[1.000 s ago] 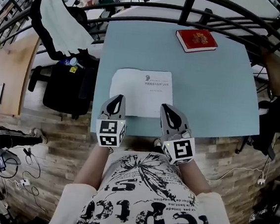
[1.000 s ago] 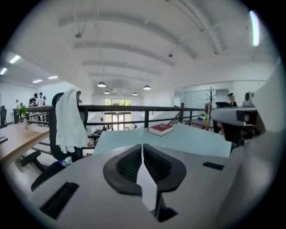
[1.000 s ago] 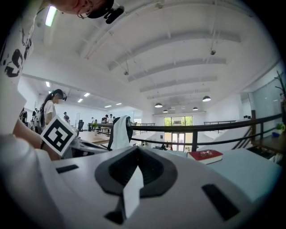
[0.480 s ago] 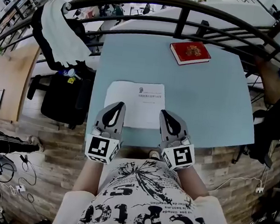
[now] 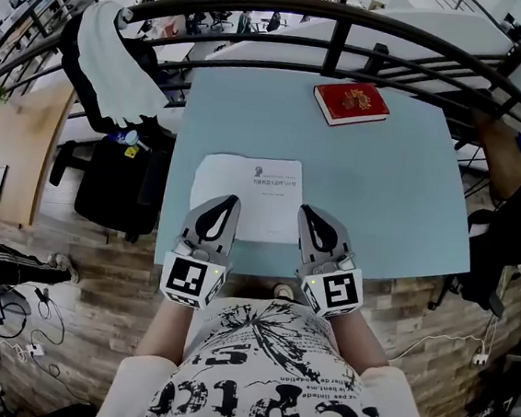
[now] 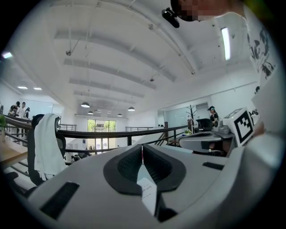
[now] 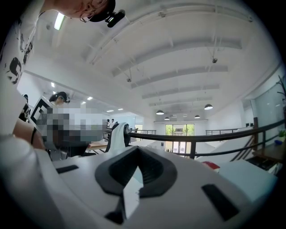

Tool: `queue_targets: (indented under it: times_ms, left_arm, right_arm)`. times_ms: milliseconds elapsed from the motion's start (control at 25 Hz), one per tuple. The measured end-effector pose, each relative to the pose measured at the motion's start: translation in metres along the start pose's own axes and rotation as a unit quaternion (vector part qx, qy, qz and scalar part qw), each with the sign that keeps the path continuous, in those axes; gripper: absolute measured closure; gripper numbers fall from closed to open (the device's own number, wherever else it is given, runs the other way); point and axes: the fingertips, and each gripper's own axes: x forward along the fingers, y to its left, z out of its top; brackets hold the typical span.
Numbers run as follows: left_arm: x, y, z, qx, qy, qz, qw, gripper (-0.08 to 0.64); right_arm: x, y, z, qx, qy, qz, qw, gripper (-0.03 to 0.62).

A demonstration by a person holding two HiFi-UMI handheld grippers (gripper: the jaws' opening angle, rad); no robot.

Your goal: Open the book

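Shirt, white with black print, nearest the camera at the bottom of the head view. Left claw: jaws together, nothing between them, tips over the near edge of the white booklet; its own view shows the pads meeting and only printed paper through the gap below them. Right claw: jaws likewise together and empty, tips over the same near edge, a little apart from the left claw. White booklet: thin, flat and closed on the tabletop, small dark print at the top of its cover, lying near the tabletop's front edge. Red book: closed, flat, well apart from both claws near the far edge. Railing: dark curved bars beyond the tabletop. Chair with a white cloth draped over it: off the tabletop's left side. Step in hand, as judged: approach only, since no cover is lifted; the booklet under the claws is probably the item meant, the red book being the alternative. Next move calls for one claw to part its jaws, lower to a free edge of the cover, take that leaf alone and swing it over while the other steadies the rest; the spine side cannot be told.
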Motion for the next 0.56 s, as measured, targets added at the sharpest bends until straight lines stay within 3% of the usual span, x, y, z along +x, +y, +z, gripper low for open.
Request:
queue_targets:
  times_ms: [560]
  left_arm:
    - [0.001, -0.001, -0.01, -0.009, 0.009, -0.002, 0.9999, 0.535]
  right_arm:
    - [0.0, 0.0, -0.001, -0.014, 0.004, -0.001, 1.0, 0.584]
